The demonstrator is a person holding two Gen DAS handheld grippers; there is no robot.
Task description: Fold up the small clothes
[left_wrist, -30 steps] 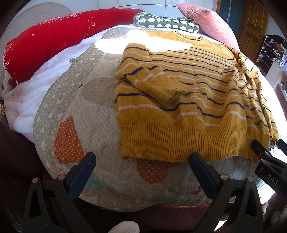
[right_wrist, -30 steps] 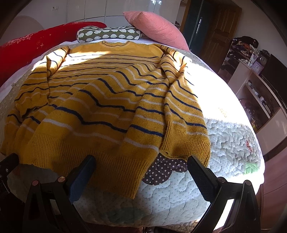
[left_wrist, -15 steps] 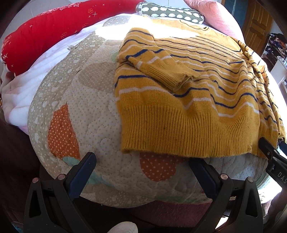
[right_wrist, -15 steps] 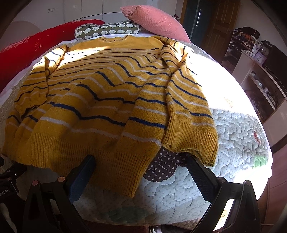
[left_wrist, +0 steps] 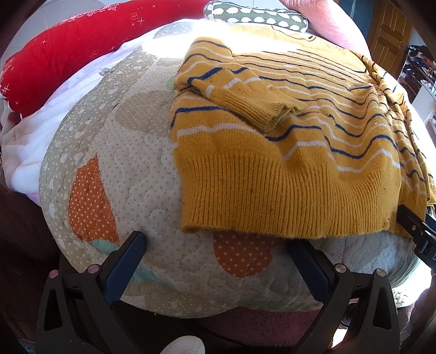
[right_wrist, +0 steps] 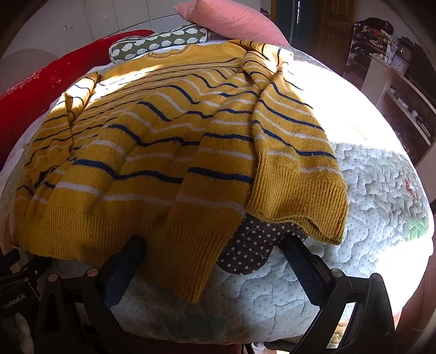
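- Sunlit bedroom, with a quilted dotted bedspread [left_wrist: 130, 174] covering the bed under both cameras.
- Left gripper [left_wrist: 218, 250] has its jaws spread wide and empty, low at the near edge of the bed; one fingertip [left_wrist: 136, 241] lies over bare quilt, the other fingertip [left_wrist: 298, 249] sits just under the sweater's ribbed hem.
- Right gripper [right_wrist: 212, 249] is likewise wide apart and holds nothing; its left fingertip [right_wrist: 135, 246] is right at the drooping hem, and its right fingertip [right_wrist: 293, 249] is just below the sleeve cuff [right_wrist: 297, 207].
- Mustard sweater with blue and white stripes [left_wrist: 286, 152] lies flat just beyond both pairs of fingers, hem toward them, neckline away.
- From the left camera, one sleeve [left_wrist: 239, 89] is folded across the sweater's chest, up and ahead of the fingers.
- From the right camera, the other sleeve runs down the right side of the sweater body, its cuff lying on the quilt between the fingertips and slightly beyond.
- Part of the right gripper shows at the right edge of the left camera's view, touching the hem.
- Farther off, past the neckline: a red bolster [left_wrist: 81, 51], a green hedgehog-print cushion [right_wrist: 158, 40] and a pink pillow [right_wrist: 231, 21].
- Far right of the fingers, a wooden door [left_wrist: 392, 30] and cluttered shelves [right_wrist: 395, 70].
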